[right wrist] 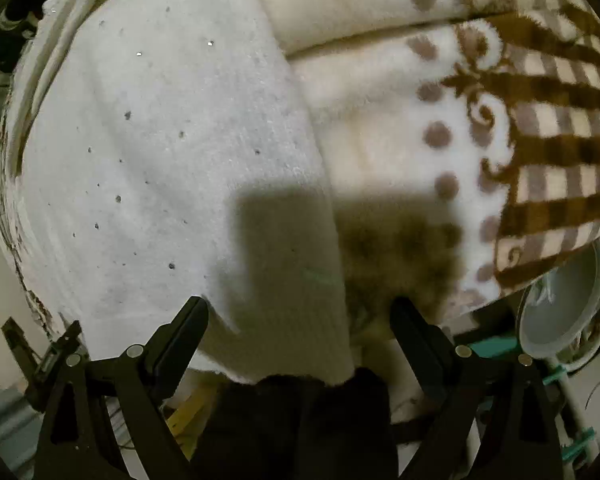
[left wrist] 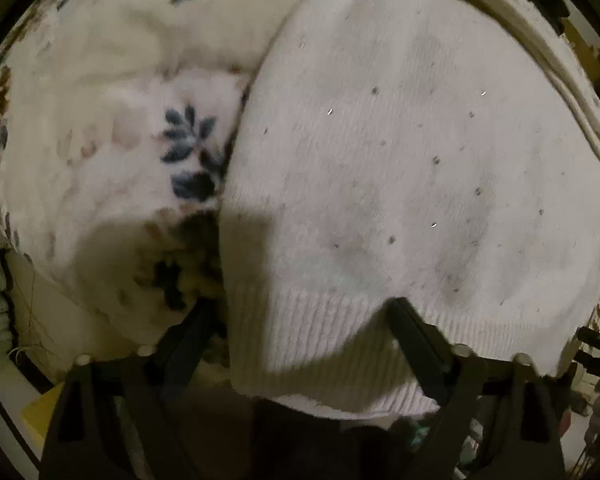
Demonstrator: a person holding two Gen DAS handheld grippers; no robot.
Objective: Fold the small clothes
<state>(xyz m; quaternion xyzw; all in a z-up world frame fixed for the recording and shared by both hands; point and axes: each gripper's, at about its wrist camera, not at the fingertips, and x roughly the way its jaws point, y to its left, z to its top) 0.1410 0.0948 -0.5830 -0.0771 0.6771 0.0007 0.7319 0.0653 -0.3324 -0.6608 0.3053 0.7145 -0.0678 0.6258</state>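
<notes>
Both wrist views downward, close, sharing sweater [left wrist: 400, 160]

home | plush patterned blanket [right wrist: 540, 120] | floral fleece blanket [left wrist: 120, 140]

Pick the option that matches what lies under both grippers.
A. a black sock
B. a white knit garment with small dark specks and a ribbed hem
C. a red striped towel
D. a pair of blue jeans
B: the white knit garment with specks and a ribbed hem fills both views, lying on a patterned blanket.
</notes>
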